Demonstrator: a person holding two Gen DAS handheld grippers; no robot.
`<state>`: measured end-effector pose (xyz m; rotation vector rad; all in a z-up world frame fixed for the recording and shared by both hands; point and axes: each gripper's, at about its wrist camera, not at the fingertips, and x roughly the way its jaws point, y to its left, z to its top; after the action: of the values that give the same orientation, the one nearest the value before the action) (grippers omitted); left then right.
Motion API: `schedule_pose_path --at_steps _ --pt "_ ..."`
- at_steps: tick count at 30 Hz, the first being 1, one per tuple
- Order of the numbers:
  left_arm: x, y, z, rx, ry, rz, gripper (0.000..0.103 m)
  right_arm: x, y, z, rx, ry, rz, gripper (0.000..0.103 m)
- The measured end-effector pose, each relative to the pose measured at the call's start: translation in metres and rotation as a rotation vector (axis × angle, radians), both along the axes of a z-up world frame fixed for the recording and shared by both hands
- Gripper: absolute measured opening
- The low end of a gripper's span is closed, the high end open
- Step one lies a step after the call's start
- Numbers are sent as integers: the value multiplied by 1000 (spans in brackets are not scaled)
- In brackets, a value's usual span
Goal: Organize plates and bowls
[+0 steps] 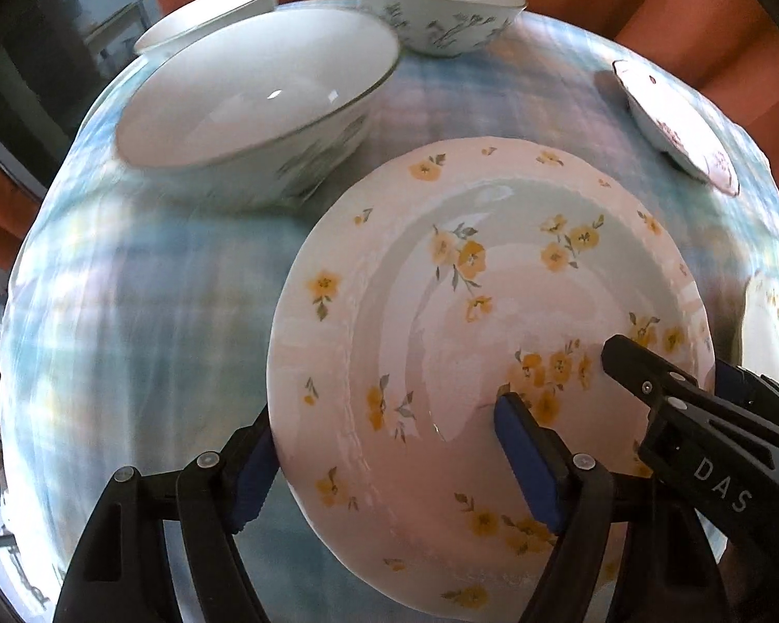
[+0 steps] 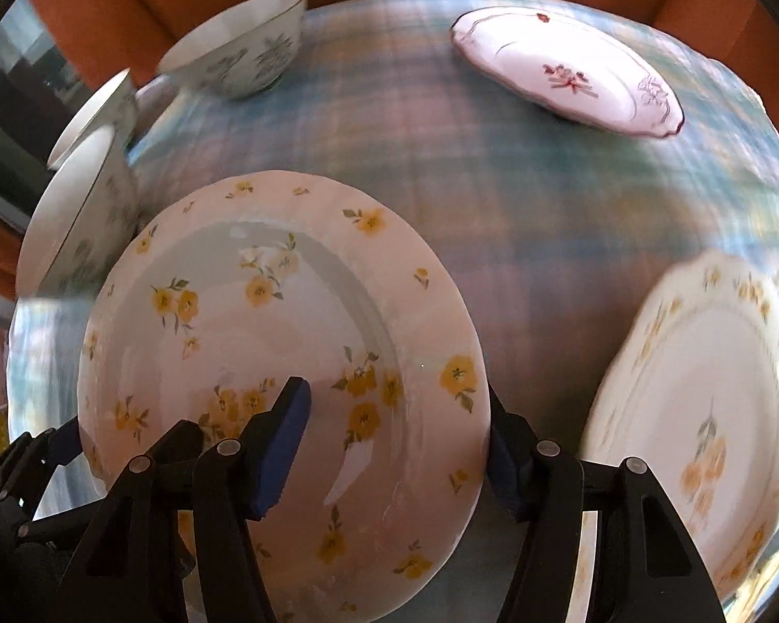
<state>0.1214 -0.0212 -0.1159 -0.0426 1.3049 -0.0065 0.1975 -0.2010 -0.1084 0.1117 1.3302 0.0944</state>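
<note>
A deep plate with yellow flowers (image 1: 493,280) (image 2: 265,311) is held from two sides. My left gripper (image 1: 384,415) is shut on its near left rim, one pad under the rim and one inside the well. On the plate's right rim my right gripper (image 2: 394,400) is shut the same way; it also shows in the left wrist view (image 1: 649,379). The plate looks sharp while the plaid tablecloth (image 2: 519,207) under it is blurred. A second yellow-flowered plate (image 2: 701,415) lies at the right. A red-flowered plate (image 2: 571,72) lies at the far right.
A large white bowl (image 1: 254,98) stands left of the held plate. Behind it stand another white bowl (image 1: 207,15) and a bowl with a grey-blue plant pattern (image 1: 441,15). Orange chairs (image 1: 701,26) ring the round table. The table's edges are close on all sides.
</note>
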Motion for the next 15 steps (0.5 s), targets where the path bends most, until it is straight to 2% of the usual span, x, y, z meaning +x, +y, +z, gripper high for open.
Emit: schedule_pose_path --at_steps 9,13,15 --pt "-29 19 1 12 23 -11 80 -28 23 1 -7 41 24 65" --pt "-37 28 2 7 15 2 81 -22 23 1 -4 44 19 66" --pt "-27 24 -1 4 16 13 82 -16 26 2 -42 24 40 66"
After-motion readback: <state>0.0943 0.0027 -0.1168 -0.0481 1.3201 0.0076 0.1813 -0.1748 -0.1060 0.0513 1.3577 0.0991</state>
